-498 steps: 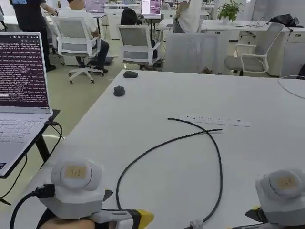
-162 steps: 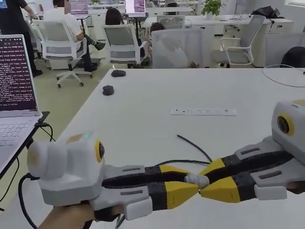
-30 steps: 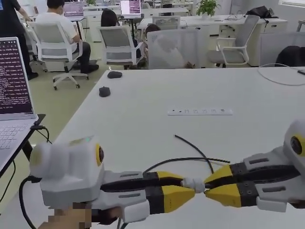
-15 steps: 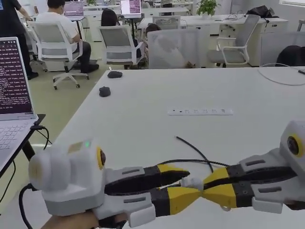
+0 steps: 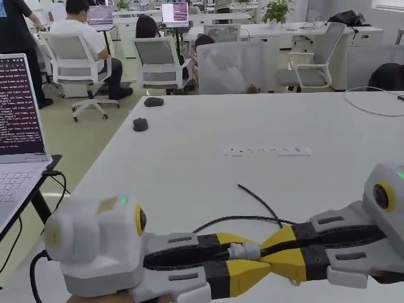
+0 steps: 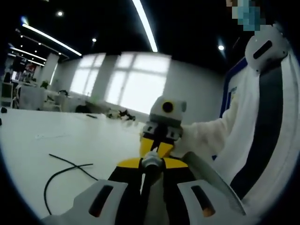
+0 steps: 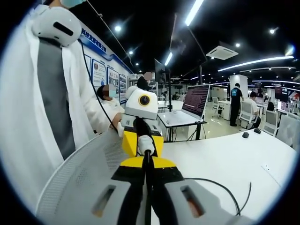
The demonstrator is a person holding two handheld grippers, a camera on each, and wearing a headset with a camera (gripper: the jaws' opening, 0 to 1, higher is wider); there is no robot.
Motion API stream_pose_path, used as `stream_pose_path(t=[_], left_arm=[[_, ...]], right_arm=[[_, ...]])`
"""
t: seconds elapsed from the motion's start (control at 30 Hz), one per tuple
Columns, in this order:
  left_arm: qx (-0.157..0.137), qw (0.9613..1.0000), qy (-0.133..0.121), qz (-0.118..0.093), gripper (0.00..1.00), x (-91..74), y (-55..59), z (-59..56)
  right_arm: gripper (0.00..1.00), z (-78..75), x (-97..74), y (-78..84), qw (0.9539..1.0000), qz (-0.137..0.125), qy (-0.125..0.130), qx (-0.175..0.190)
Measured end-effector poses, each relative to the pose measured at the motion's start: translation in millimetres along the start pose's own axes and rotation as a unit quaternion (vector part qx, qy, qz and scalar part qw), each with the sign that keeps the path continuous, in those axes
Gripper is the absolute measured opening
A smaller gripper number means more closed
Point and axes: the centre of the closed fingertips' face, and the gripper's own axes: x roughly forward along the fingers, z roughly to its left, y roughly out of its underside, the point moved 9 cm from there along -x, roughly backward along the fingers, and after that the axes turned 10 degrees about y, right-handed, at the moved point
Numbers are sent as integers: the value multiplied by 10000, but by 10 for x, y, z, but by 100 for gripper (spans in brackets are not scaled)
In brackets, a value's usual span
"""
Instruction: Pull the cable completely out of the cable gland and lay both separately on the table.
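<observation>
- A person's left hand-held gripper, reaching in from the lower left of the head view, is clenching its yellow-tipped jaws on a white cable gland.
- The right hand-held gripper is coming in from the opposite side. Its jaws are pressed together on the black cable right at the gland's far end, so the two sets of tips are meeting nose to nose.
- The gland is sitting between the two grippers over the near part of the white tabletop, with the cable threaded through it.
- The rest of the cable is lying slack on the tabletop just behind the grippers, curving in a loop, with one free end pointing away toward a white power strip.
- Two dark computer mice are resting near the tabletop's far left corner.
- An open laptop is glowing with lines of text on a stand at the left.
- People are sitting in office chairs at desks in the background.
</observation>
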Motion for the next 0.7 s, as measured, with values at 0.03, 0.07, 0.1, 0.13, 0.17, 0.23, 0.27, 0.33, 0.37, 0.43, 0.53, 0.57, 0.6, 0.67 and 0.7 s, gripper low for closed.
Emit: stream_pose_path(t=[0.03, 0.07, 0.1, 0.13, 0.17, 0.23, 0.27, 0.33, 0.37, 0.43, 0.53, 0.57, 0.6, 0.67, 0.7], left_arm=[[-87, 9999, 10, -142, 16, -8, -20, 0], [-115, 9999, 20, -118, 16, -14, -20, 5], [-117, 9998, 24, -139, 16, -13, -25, 6], [-103, 9999, 19, -136, 16, -12, -23, 1], [-78, 9999, 4, -132, 16, -12, -23, 1], [-72, 9999, -19, -109, 16, -13, -18, 3], [-71, 9999, -23, -92, 16, -14, -15, 4], [-75, 9999, -28, -74, 16, -13, -13, 5], [-76, 9999, -32, -67, 16, -13, -12, 7], [-68, 9999, -53, -62, 16, -18, -13, 11], [-78, 9999, -94, -84, 16, -26, -17, 20], [-80, 9999, -103, -87, 16, -30, -18, 22], [-84, 9999, -115, -86, 16, -33, -18, 25], [-83, 9998, -134, -72, 16, -36, -16, 25], [-81, 9998, -138, -67, 16, -36, -15, 26]], right_arm=[[3, -5, -6, 14, 10000, 34, 14, -2], [3, -7, -14, 21, 10000, 11, 13, -8], [3, -11, -20, 23, 10000, -7, 17, 13], [3, -15, -23, 23, 10000, -15, 24, 31], [3, -18, -24, 27, 10000, -13, 32, 31], [3, -23, -23, 41, 10000, 0, 43, 12], [3, -24, -24, 46, 10000, 5, 43, 9], [3, -25, -24, 59, 10000, 23, 42, 0], [3, -26, -26, 64, 10000, 30, 46, -8], [3, -38, -49, 81, 10000, 50, 68, -20], [3, -68, -103, 121, 9999, 77, 129, -2], [3, -75, -117, 136, 9998, 96, 149, 3], [3, -83, -138, 163, 9997, 133, 181, 5], [3, -88, -171, 204, 9996, 174, 226, 0], [3, -89, -183, 219, 9995, 192, 244, 6]])
